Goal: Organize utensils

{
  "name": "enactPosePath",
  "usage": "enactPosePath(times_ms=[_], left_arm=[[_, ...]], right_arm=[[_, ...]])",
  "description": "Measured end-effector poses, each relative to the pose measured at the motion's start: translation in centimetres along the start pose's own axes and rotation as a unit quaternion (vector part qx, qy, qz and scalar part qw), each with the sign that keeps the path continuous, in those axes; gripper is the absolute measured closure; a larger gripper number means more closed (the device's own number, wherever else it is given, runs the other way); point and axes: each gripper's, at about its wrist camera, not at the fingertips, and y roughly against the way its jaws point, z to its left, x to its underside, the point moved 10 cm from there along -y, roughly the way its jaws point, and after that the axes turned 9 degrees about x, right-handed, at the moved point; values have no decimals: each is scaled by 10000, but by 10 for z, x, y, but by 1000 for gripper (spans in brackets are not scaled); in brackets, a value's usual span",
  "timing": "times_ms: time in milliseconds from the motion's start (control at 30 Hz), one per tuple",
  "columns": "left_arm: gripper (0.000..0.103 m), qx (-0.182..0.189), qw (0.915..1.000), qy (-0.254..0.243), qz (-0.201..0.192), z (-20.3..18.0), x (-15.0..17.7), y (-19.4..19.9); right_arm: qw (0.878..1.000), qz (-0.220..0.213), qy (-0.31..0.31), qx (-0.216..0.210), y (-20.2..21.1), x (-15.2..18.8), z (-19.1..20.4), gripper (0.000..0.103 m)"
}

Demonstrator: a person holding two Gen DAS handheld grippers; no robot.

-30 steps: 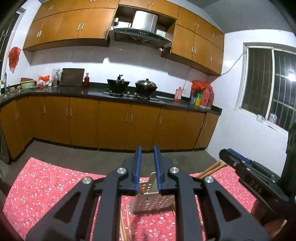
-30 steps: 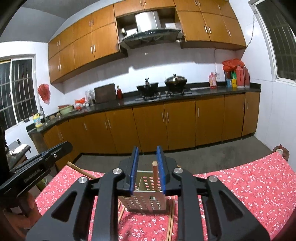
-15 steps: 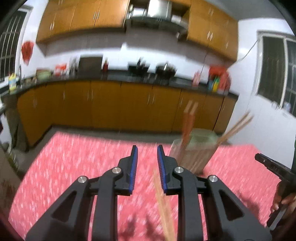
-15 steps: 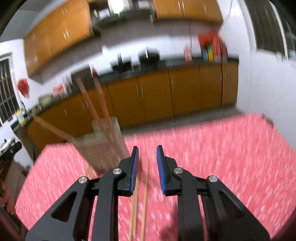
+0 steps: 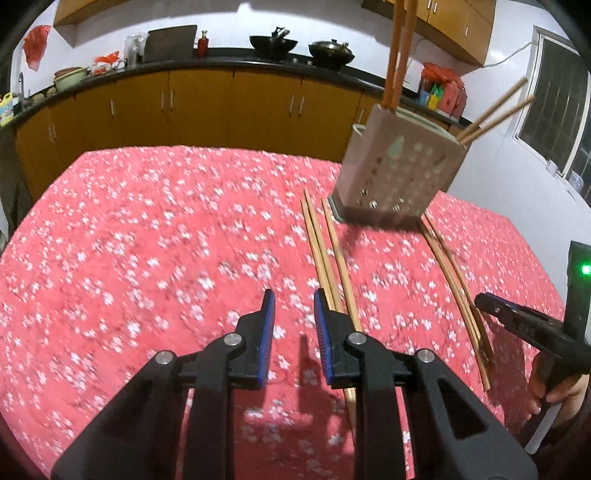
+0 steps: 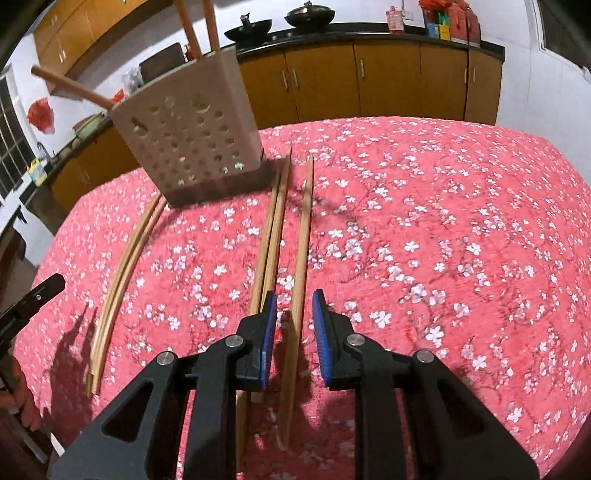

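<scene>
A perforated metal utensil holder (image 5: 400,173) (image 6: 192,140) stands on the red floral tablecloth with several chopsticks sticking out of it. Wooden chopsticks lie flat on the cloth: three beside each other (image 5: 328,258) (image 6: 284,229) and a further pair on the holder's other side (image 5: 454,280) (image 6: 125,262). My left gripper (image 5: 291,317) is open and empty above the cloth, just left of the three chopsticks. My right gripper (image 6: 293,317) is open, its jaws on either side of a single lying chopstick (image 6: 301,254), above it. The right gripper also shows in the left wrist view (image 5: 524,325).
The table's red cloth (image 5: 129,240) (image 6: 443,221) extends wide on both sides. Brown kitchen cabinets (image 5: 221,103) and a dark counter with pots (image 6: 280,22) stand behind the table. A barred window (image 5: 565,103) is at the right.
Both grippers have pulled back from the holder and tilted down toward the cloth. The holder now stands farther off, and the lying chopsticks are in front of both grippers.
</scene>
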Motion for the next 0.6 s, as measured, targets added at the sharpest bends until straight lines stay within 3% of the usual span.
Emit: enactPosePath(times_ms=[133,200,433,600], left_arm=[[80,35,9999,-25,105,-5,10,-7],[80,54,9999,-29,152,-7,15,-9],[80,173,9993,-123,308,-16,23,-19],[81,248,9982,-242,479,-25,30,-27]], right_arm=[[9999,76,71,124,-9,4,0,87],[9997,25,119,214,-10,6,-3,95],[9982,-11,-125,582,-14,0,-27,95],[9979,-17,-189,620,-13,0,-35,95]])
